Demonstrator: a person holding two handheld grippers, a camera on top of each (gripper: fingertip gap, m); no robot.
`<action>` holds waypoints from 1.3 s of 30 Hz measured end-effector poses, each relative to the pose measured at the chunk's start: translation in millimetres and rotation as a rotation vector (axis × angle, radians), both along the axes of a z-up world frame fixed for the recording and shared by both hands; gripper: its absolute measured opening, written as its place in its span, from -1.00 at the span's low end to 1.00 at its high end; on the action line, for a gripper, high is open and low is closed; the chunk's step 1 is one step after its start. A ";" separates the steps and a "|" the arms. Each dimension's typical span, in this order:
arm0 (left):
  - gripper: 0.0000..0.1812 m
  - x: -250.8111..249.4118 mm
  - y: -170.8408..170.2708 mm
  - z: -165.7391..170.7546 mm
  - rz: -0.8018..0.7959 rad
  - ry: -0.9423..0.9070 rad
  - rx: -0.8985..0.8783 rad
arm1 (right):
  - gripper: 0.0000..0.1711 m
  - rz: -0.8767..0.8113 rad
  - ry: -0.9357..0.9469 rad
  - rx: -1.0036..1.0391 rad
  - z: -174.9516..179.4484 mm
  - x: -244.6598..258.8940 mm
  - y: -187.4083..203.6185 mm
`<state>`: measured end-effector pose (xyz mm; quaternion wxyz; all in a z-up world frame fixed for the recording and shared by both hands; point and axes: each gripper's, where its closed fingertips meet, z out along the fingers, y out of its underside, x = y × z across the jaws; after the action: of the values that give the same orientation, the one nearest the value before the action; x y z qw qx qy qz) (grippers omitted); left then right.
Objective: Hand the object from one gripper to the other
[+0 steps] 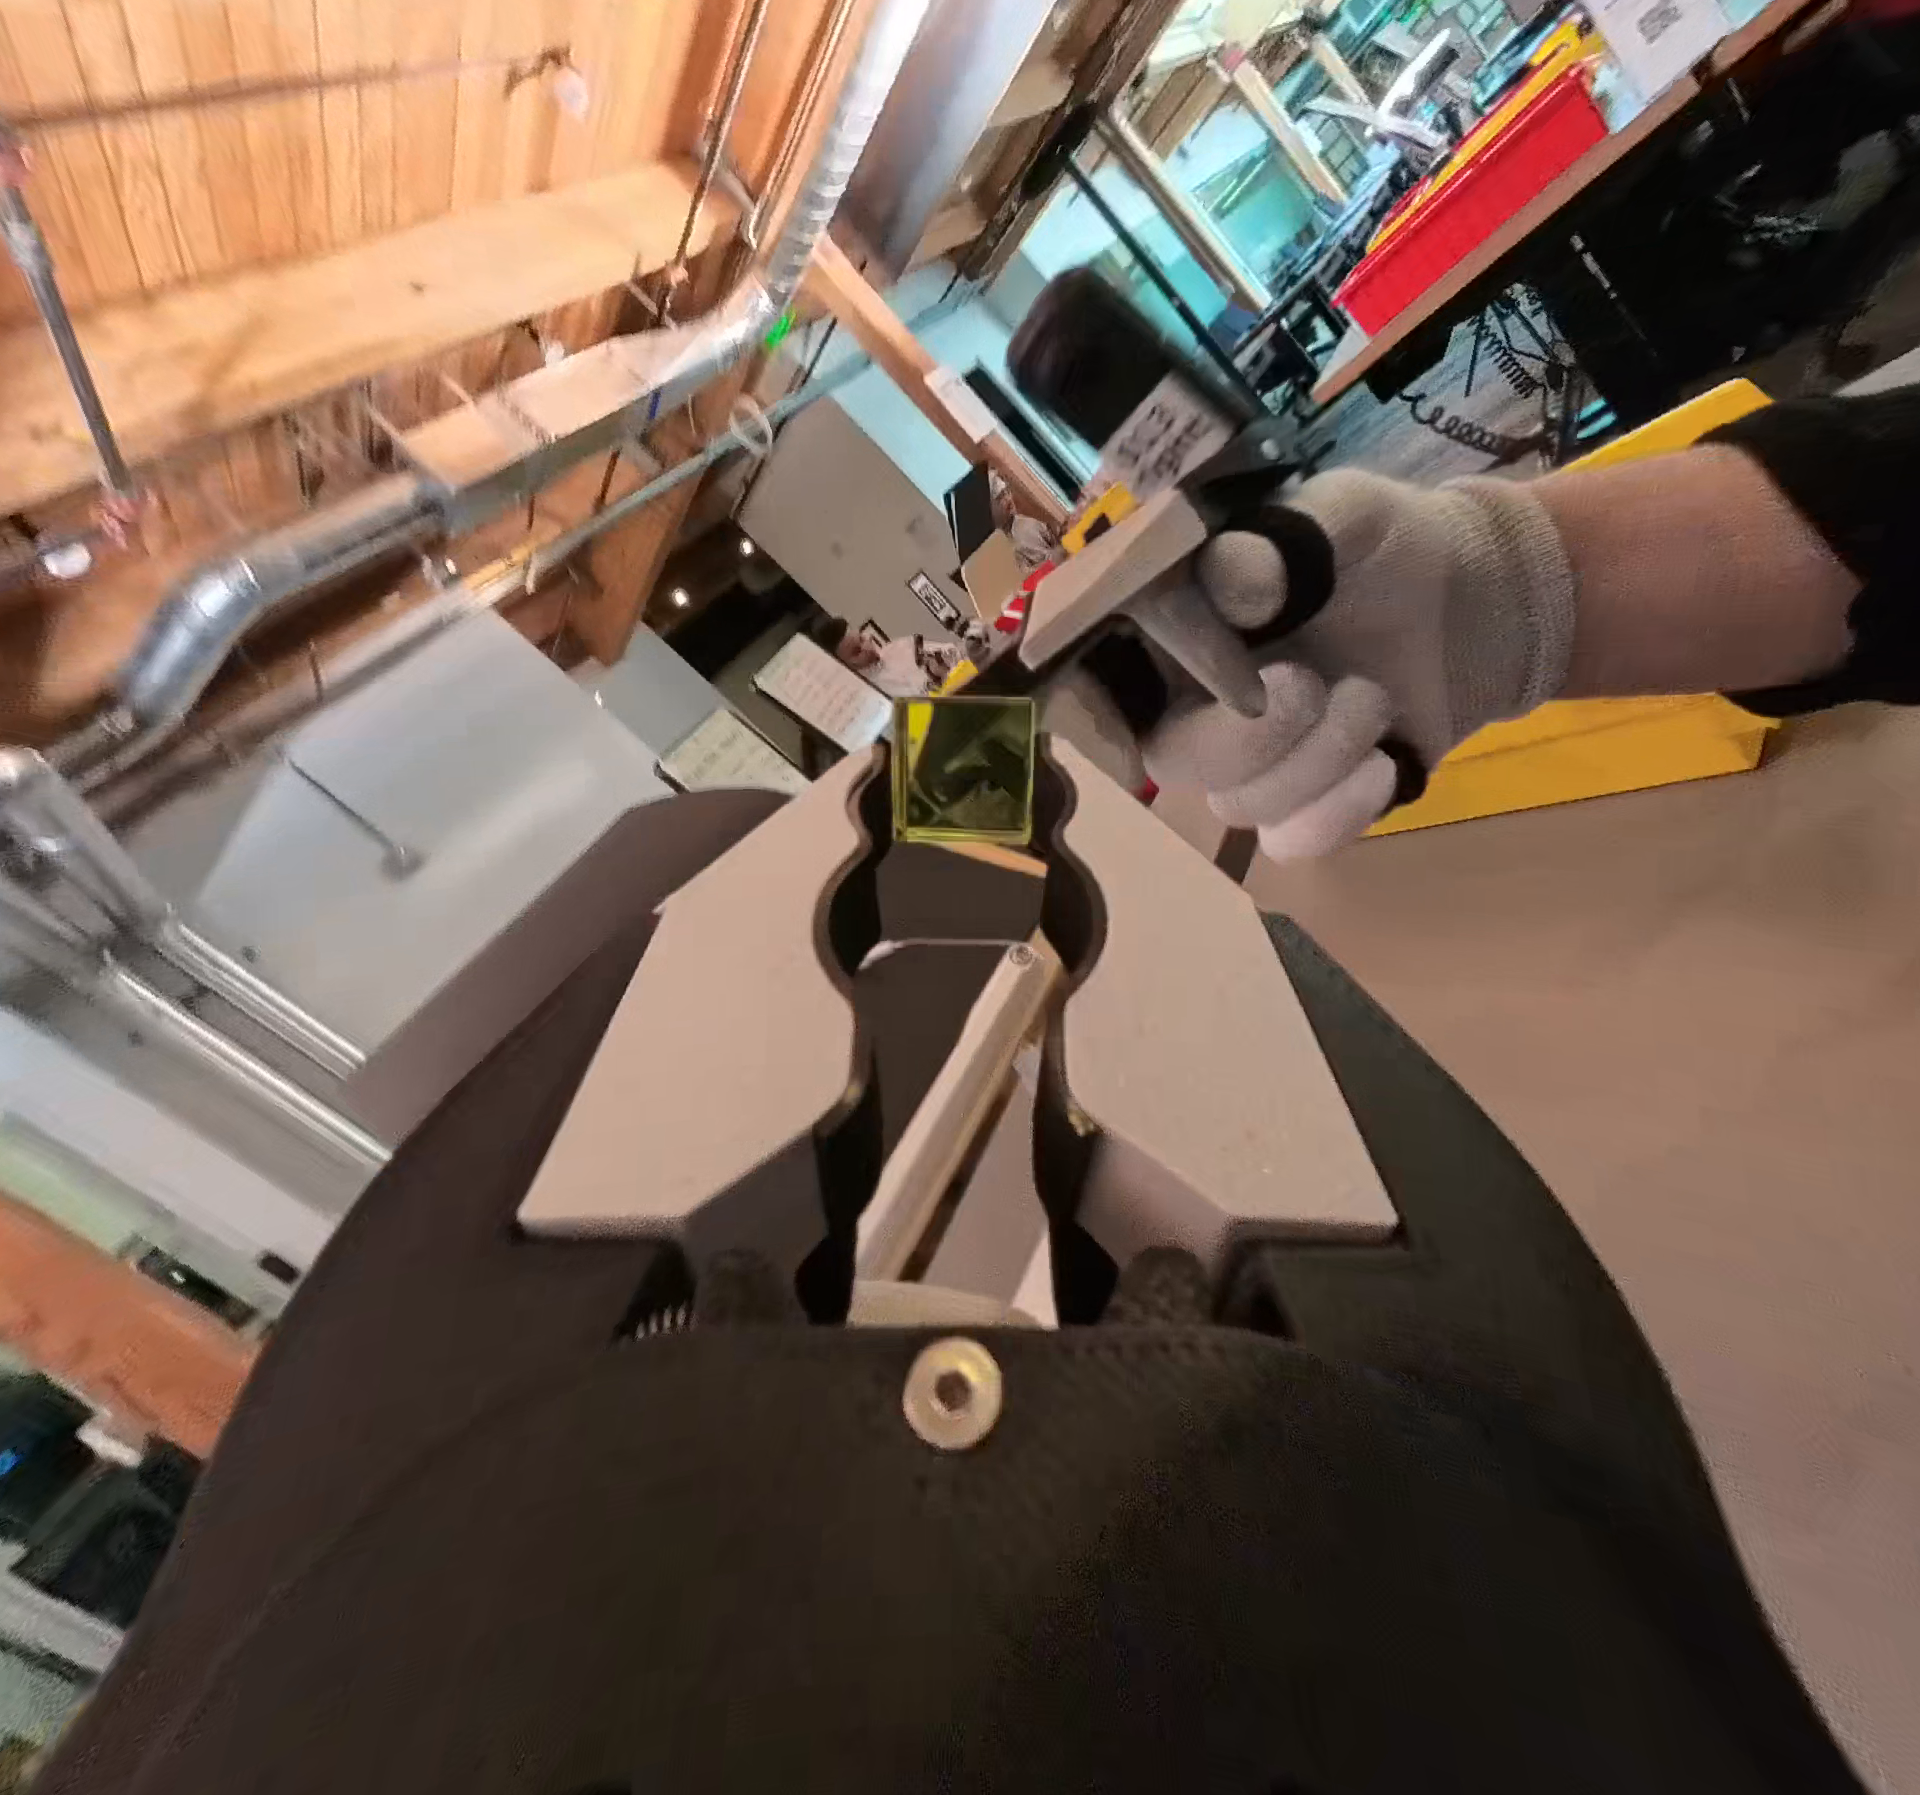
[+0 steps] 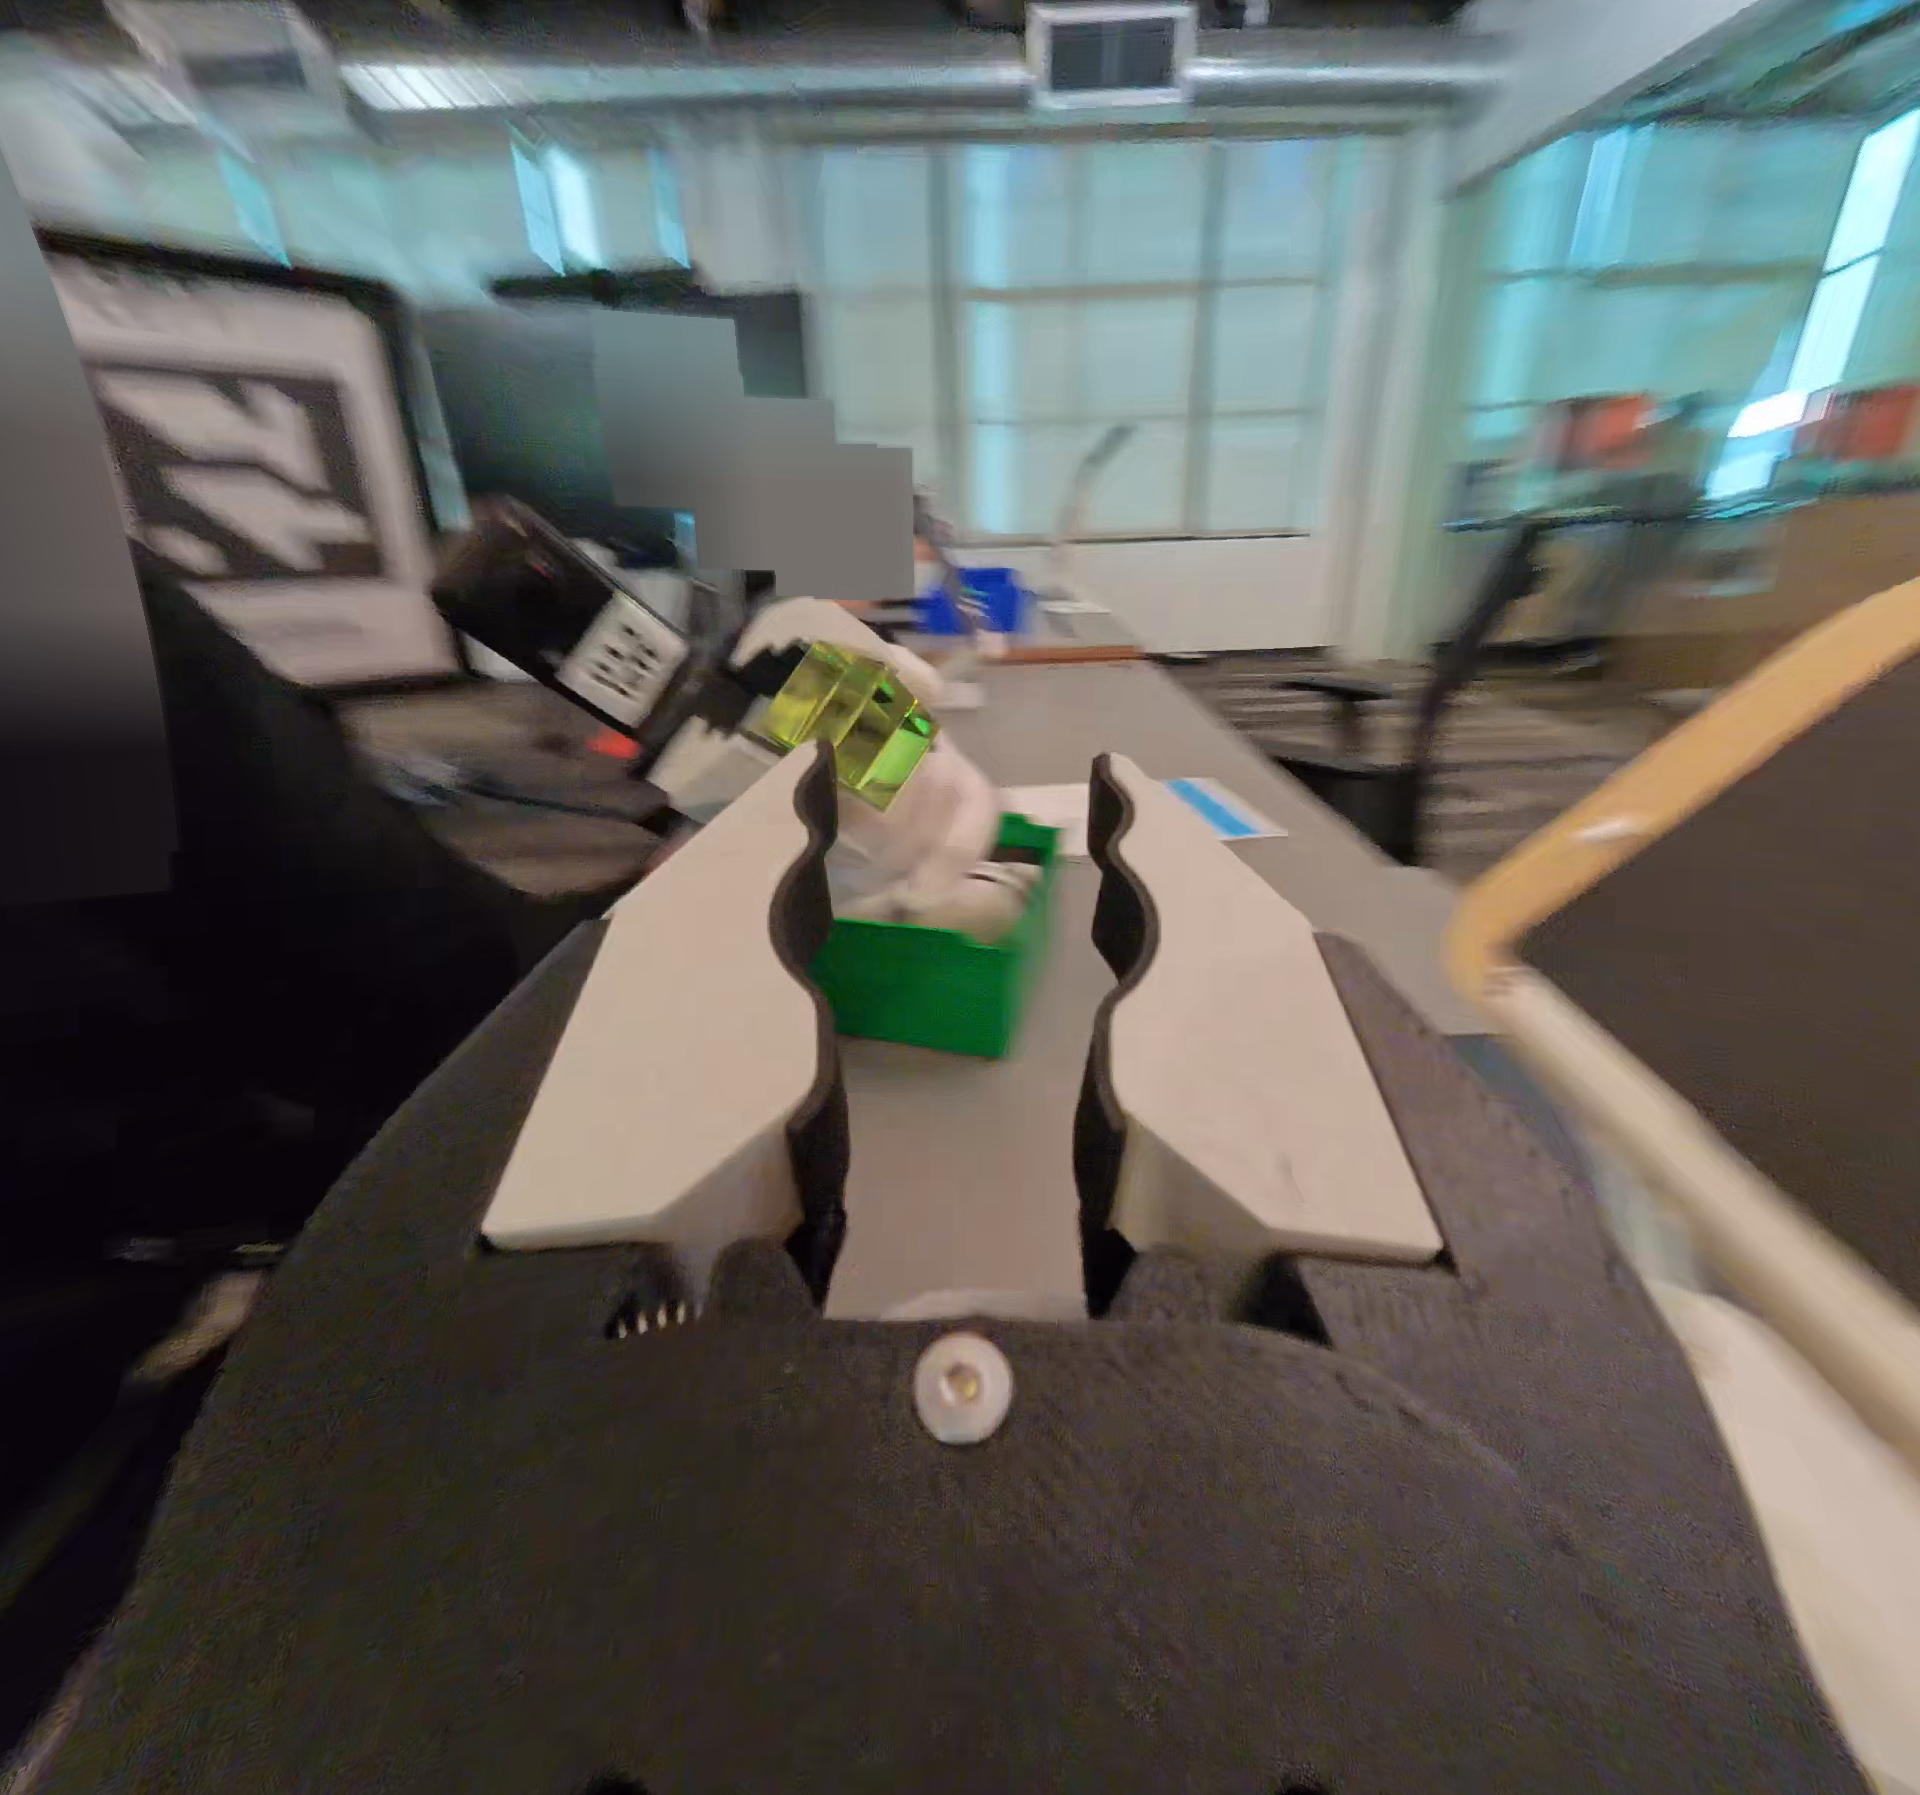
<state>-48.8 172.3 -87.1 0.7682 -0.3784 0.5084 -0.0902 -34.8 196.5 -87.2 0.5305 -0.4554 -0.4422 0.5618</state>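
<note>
Your left claw (image 1: 964, 789) grips the clear yellow-green block (image 1: 964, 784) at its very tips, leaving most of it exposed for the other side to take. Your right claw (image 2: 961, 779) is spread wide, near the block (image 2: 852, 722) but not yet around it.

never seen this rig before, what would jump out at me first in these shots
The translucent yellow-green block, pinched at the tips of the left claw, stands out most. The right claw is open with the block just beyond its left fingertip. Behind it, a bright green bin sits on the grey table.
</note>
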 end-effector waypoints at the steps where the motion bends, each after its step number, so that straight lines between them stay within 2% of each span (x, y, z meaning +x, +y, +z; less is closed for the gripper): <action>1: -0.73 2.1 -4.5 0.3 -0.006 0.014 0.027 | -0.44 0.084 0.018 -0.068 -2.3 -0.6 -4.1; 4: -0.73 11.1 -15.0 -6.2 -0.015 0.089 0.089 | -0.38 0.269 0.028 -0.153 -11.2 -5.9 -21.7; 7: -0.73 18.4 -23.9 -7.9 -0.020 0.128 0.129 | -0.39 0.386 -0.001 -0.162 -20.1 -11.6 -40.3; 10: -0.73 23.2 -30.7 -9.7 -0.015 0.166 0.167 | -0.61 0.492 0.024 -0.105 -19.0 -6.7 -61.5; 12: -0.73 25.4 -35.9 -9.8 -0.027 0.178 0.172 | -0.67 0.511 0.037 -0.077 -17.0 -4.8 -67.6; 18: -0.73 27.3 -38.8 -13.9 -0.025 0.218 0.190 | -0.64 0.560 0.081 -0.102 -15.8 -1.7 -69.3; 32: -0.72 19.5 -20.6 -16.7 0.053 0.224 0.190 | -0.70 0.386 0.078 -0.006 -15.7 -8.2 -52.7; 36: -0.69 16.9 -9.1 -17.4 0.076 0.188 0.129 | -0.70 0.281 0.055 0.067 -15.3 -7.4 -43.5; 39: -0.63 14.0 1.7 -20.0 0.065 0.143 0.009 | -0.70 0.180 0.014 0.143 -16.6 -6.7 -35.1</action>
<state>-34.8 174.1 -107.1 0.7343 -0.3966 0.5498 -0.0358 -41.5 161.4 -103.9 0.5121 -0.3711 -0.5165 0.5774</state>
